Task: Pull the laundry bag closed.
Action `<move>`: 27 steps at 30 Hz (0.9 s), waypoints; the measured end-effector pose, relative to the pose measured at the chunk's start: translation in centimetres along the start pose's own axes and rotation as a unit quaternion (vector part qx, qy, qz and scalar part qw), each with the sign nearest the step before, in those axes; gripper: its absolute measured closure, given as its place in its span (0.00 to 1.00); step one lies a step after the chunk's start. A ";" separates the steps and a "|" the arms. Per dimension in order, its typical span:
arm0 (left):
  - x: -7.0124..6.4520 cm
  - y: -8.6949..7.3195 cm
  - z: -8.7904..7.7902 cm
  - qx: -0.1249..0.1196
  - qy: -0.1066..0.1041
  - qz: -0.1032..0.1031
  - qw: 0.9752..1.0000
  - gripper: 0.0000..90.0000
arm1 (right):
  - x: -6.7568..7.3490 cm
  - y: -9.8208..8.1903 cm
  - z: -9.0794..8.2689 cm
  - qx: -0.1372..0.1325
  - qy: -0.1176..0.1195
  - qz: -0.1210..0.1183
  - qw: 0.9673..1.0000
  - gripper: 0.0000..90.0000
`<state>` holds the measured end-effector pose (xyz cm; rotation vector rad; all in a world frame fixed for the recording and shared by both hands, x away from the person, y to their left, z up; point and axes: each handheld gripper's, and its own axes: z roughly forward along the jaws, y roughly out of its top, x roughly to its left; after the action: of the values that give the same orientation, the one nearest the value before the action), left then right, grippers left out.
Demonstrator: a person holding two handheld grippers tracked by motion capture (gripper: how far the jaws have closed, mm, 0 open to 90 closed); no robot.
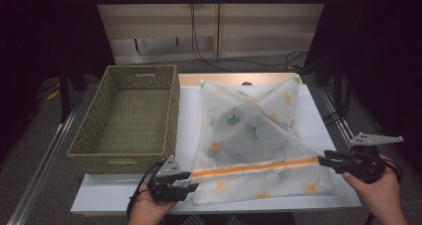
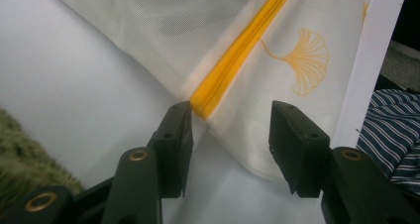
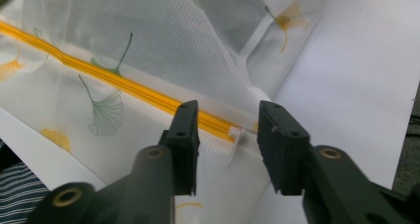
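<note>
The high view showed one white mesh laundry bag [image 1: 254, 140] printed with ginkgo leaves, lying on the white table [image 1: 318, 120] with one yellow zipper [image 1: 254, 168] running across its near part. One woven basket [image 1: 130, 116] stood just beside the bag on the left, with nothing seen inside. Two grippers were in play, one in each of the person's two hands. The left gripper [image 1: 191, 186] sat at the bag's near left corner, by the zipper's left end; the right gripper [image 1: 322, 160] sat at the zipper's right end, near the table's right edge.

In the left gripper view, the left gripper [image 2: 232, 122] had its jaws apart, with the zipper's end [image 2: 208, 102] and the bag's corner lying between them; one pad lay right against the zipper's end and the other stood clear of the cloth. In the right gripper view, the right gripper [image 3: 228, 121] also had its jaws apart, and one small white zipper pull [image 3: 236, 135] lay in the gap, unclamped. A striped cloth [image 2: 393, 130] showed past the table's edge.
</note>
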<state>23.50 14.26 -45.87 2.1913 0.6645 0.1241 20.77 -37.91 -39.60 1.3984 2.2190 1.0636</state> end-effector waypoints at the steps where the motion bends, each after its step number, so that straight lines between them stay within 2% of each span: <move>1: 0.0 0.0 -0.3 -0.001 0.006 -0.001 1.000 0.56 | 0.0 0.0 -0.2 -0.006 0.000 0.000 1.000 0.63; 4: -0.1 -0.1 -1.0 -0.007 0.003 -0.002 1.000 0.51 | -0.2 -0.1 -0.6 -0.020 0.002 -0.001 1.000 0.59; 6: -0.1 -0.2 -1.5 -0.003 0.012 0.012 1.000 0.48 | -0.3 -0.3 -0.7 -0.027 0.004 -0.003 1.000 0.59; 10: 0.4 -0.4 -2.4 -0.012 0.008 -0.005 1.000 0.47 | -0.3 -0.5 -1.0 -0.030 0.002 -0.008 1.000 0.55; 16: 0.5 -0.6 -3.1 -0.020 0.013 -0.009 1.000 0.46 | -0.6 -0.7 -1.4 -0.050 -0.002 0.000 0.999 0.52; 19: 0.5 -0.8 -3.4 -0.022 0.014 -0.007 1.000 0.46 | -0.7 -1.0 -1.7 -0.061 -0.002 -0.007 0.998 0.50; 23: 0.7 -1.1 -3.8 -0.021 0.012 -0.014 1.000 0.42 | -0.9 -1.4 -2.0 -0.077 0.000 -0.013 0.997 0.48; 27: 1.0 -1.5 -3.9 -0.030 0.011 -0.023 0.999 0.41 | -0.9 -1.7 -1.9 -0.074 -0.010 -0.016 0.997 0.47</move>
<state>22.54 18.28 -44.55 2.1177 0.7152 0.1431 18.97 -39.96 -39.66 1.3017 2.0943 1.1720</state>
